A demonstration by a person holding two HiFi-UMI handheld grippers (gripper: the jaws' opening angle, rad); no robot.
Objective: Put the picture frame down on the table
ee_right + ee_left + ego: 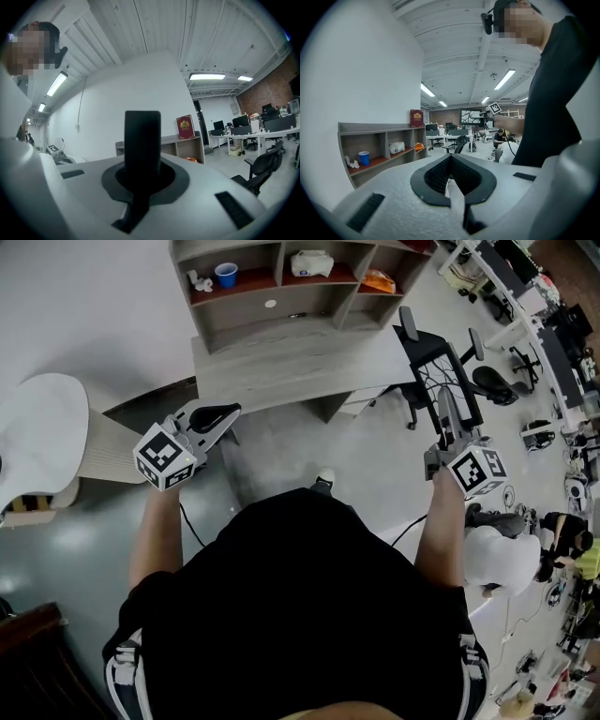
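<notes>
The picture frame (433, 360) is black with a pale branching pattern, and I hold it up over the floor to the right of the grey table (300, 362). My right gripper (449, 416) is shut on its lower edge. In the right gripper view the frame (142, 138) shows edge-on as a dark bar between the jaws. The left gripper view shows the frame (471, 116) across the room. My left gripper (217, 416) is shut on nothing, near the table's left front corner, and its black pads (459, 174) meet.
A shelf unit (281, 282) at the table's back holds a blue cup (226, 274) and small items; a red plaque (185, 126) stands on top. Office chairs (495, 381) stand right. A person (497, 557) crouches on the floor. A white rounded seat (42, 442) is at left.
</notes>
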